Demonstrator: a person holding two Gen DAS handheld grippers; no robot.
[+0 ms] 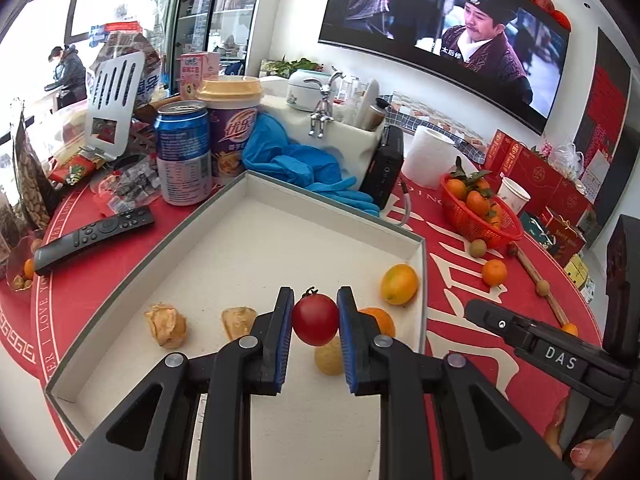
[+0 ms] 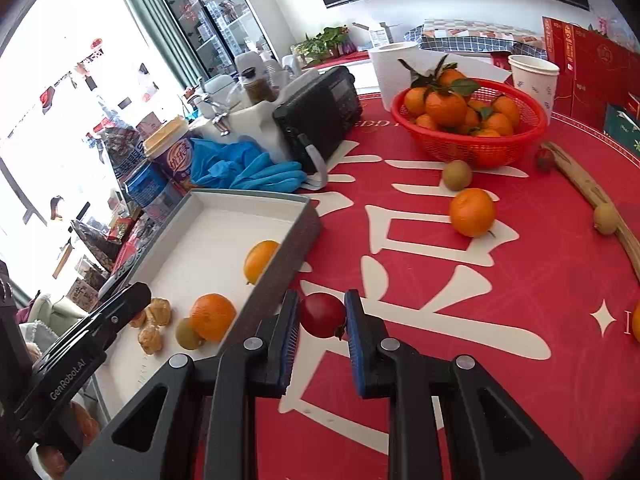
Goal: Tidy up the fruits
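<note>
My left gripper (image 1: 315,312) is shut on a red cherry tomato (image 1: 315,320) and holds it above the shallow grey tray (image 1: 224,208). In the tray lie two husked physalis (image 1: 166,325), an orange kumquat (image 1: 399,284), a mandarin (image 1: 380,320) and a pale round fruit (image 1: 329,356). My right gripper (image 2: 322,312) is shut on a dark red fruit (image 2: 322,315) above the red tablecloth, just right of the tray's wall (image 2: 280,264). A loose mandarin (image 2: 472,212) and a greenish round fruit (image 2: 457,175) lie on the cloth.
A red basket (image 2: 472,144) of mandarins stands at the back right. A curved wooden stick (image 2: 592,192) with a small fruit (image 2: 605,219) lies at the right. Blue gloves (image 1: 296,164), a can (image 1: 183,152), a cup (image 1: 232,120), a remote (image 1: 94,236) and a radio (image 2: 320,112) crowd the tray's far side.
</note>
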